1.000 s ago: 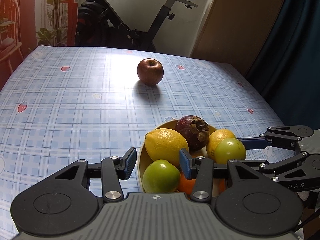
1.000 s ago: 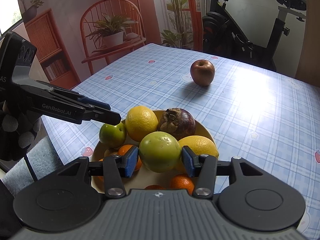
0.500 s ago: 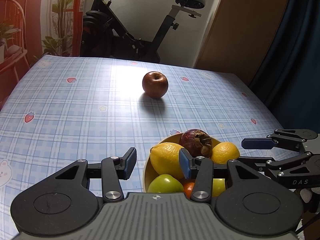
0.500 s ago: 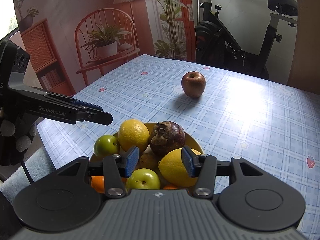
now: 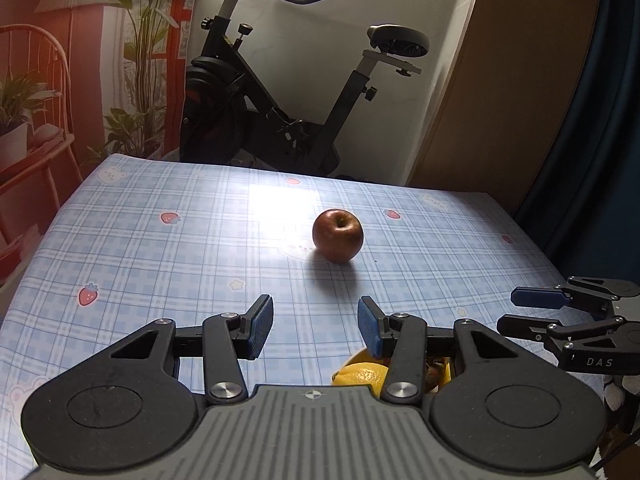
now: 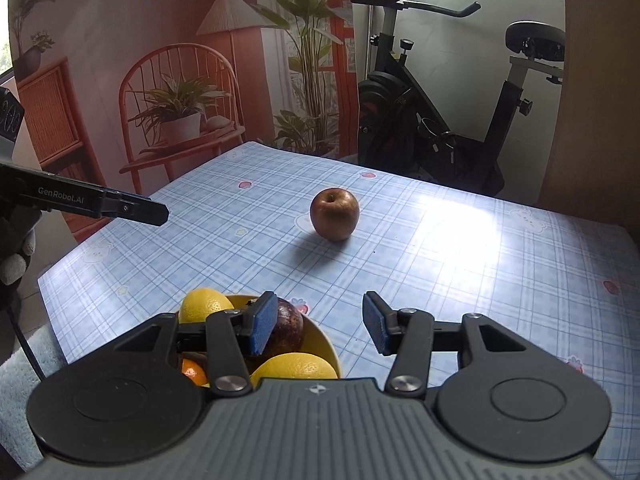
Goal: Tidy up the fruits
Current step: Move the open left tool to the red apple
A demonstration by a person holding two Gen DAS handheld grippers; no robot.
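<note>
Left gripper [image 5: 316, 326]: fingers apart, nothing between them, hanging over bare counter [image 5: 168, 264]. Apple [image 5: 337, 234] sits alone mid-counter, stem dimple up, well apart from the bowl [image 6: 320, 338] at the near edge.

Handling guess: apple is firm, fairly heavy for its size, with waxy skin that may slip. Round, so it can roll if nudged. Take it across the widest part, pads on opposite flanks, and come down from above so it isn't pushed away.

Right gripper [image 6: 320, 330]: fingers also parted and empty, left pad just over the dark purple fruit [image 6: 286, 330].

View differences: left wrist shows only a sliver of lemon [image 5: 360, 374] behind its own finger. Right wrist shows the bowl's contents properly: two lemons, purple fruit, an orange [image 6: 194, 372]. It also shows the gloved hand [image 6: 14, 256] at far left.
</note>
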